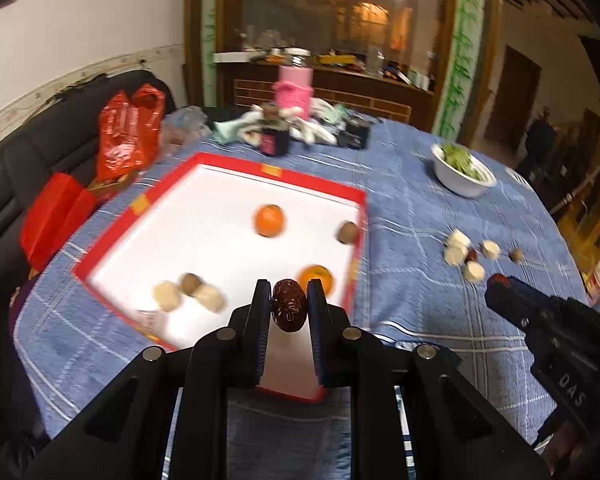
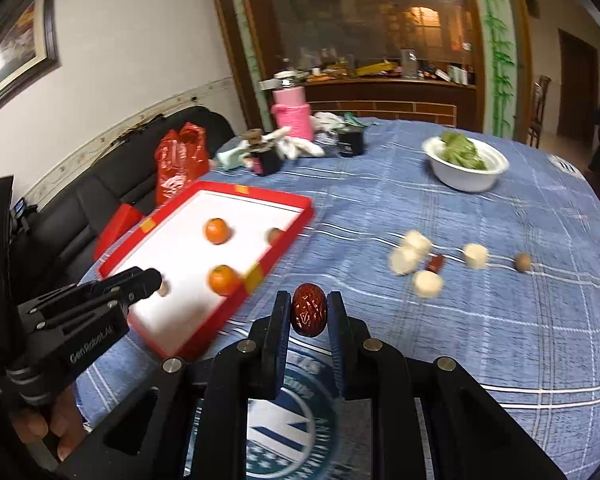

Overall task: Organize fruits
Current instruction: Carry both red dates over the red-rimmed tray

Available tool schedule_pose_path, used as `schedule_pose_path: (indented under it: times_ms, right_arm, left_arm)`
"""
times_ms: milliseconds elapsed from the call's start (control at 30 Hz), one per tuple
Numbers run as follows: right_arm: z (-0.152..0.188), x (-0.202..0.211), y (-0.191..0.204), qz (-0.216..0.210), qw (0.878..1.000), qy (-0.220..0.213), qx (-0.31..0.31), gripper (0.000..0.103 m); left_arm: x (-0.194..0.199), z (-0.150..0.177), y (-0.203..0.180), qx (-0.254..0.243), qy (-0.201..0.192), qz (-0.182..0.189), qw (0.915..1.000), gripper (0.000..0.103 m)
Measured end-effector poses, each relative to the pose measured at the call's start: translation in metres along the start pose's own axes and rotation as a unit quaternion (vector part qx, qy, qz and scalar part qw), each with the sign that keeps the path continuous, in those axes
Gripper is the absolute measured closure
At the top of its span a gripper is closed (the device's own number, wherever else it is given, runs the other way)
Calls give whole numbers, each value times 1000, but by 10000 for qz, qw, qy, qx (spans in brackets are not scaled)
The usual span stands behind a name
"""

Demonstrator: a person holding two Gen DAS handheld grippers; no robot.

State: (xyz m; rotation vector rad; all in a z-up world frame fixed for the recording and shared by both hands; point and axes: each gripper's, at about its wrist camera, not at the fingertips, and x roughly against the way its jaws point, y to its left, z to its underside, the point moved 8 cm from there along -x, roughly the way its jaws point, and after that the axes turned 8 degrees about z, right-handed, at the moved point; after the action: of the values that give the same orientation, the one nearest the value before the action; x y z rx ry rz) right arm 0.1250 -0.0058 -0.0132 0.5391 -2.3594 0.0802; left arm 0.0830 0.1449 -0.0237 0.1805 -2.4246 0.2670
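Observation:
My left gripper (image 1: 288,307) is shut on a dark red date (image 1: 288,310) and holds it above the near right part of the red-rimmed white tray (image 1: 140,204). The tray holds two oranges (image 1: 269,220), two brown round fruits (image 1: 348,232) and pale round pieces (image 1: 210,298). My right gripper (image 2: 309,312) is shut on another red date (image 2: 309,309) above the blue cloth, right of the tray (image 2: 284,240). Loose on the cloth lie pale pieces (image 2: 414,242), a small red date (image 2: 436,263) and a brown fruit (image 2: 523,262).
A white bowl of greens (image 2: 466,164) stands at the far right. A pink container (image 2: 292,114), dark jars (image 2: 266,158) and cloths sit at the table's far edge. A red plastic bag (image 2: 180,160) and a black sofa (image 2: 100,184) are at left.

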Motion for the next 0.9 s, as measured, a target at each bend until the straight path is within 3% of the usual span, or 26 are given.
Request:
schedule_pose_path:
  times_ms: [367, 900]
  right_arm:
    - [-23, -4, 71, -397, 9985, -152, 350, 85]
    - [-31, -46, 109, -607, 9967, 56, 536, 85]
  left_arm:
    - [5, -15, 52, 326, -152, -437, 9984, 87]
    - [-24, -21, 88, 493, 36, -754, 9959, 87]
